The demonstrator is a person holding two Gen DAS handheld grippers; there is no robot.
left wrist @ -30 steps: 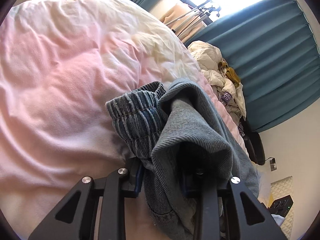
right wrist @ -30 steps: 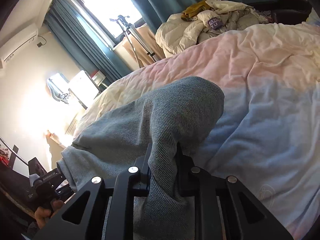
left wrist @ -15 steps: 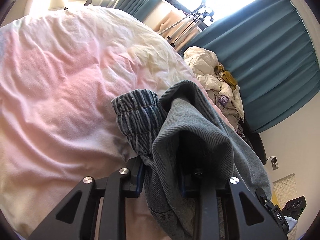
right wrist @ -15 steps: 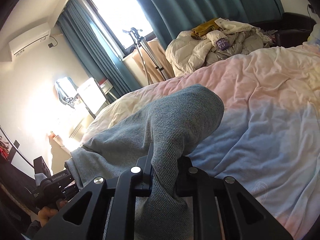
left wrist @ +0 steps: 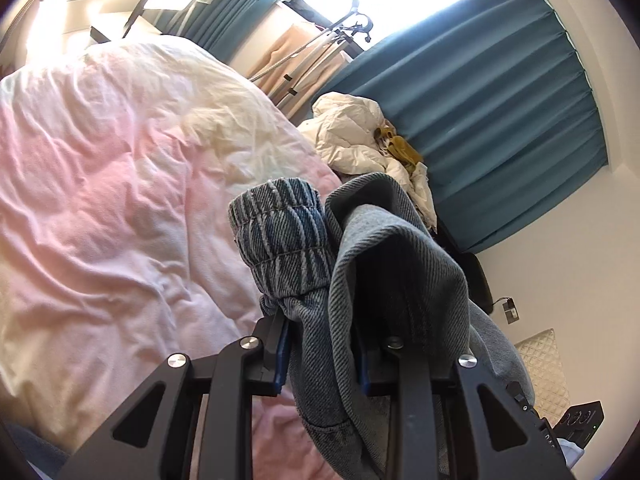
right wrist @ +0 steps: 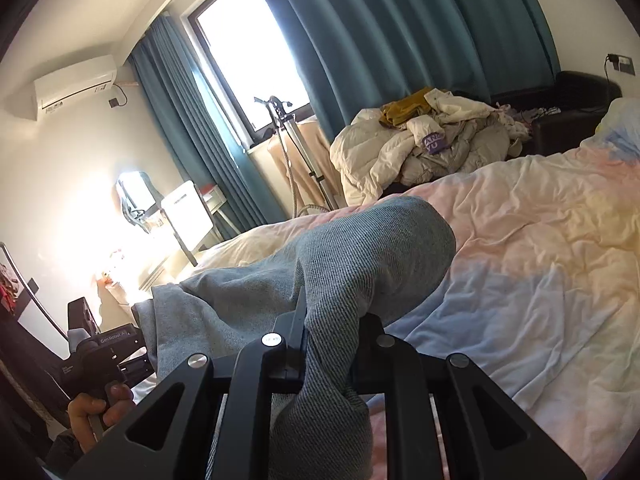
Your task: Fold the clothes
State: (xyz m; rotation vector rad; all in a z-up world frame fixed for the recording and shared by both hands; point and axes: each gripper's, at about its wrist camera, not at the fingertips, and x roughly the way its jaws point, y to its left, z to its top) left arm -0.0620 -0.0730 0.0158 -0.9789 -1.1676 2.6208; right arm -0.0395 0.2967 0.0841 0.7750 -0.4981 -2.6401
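left gripper (left wrist: 320, 344): pinching the denim garment (left wrist: 384, 264) at its elastic cuff
right gripper (right wrist: 328, 348): clamped on it too; likely lifting it off the duvet (right wrist: 540, 264)

You get hard daylight from the window (right wrist: 244, 60) at 12 o'clock, blown white in both views. Glare washes out the wall (right wrist: 72, 208) at 9 o'clock in your right view. Fisheye bends the curtain (left wrist: 500, 92); black vignette rings every edge.
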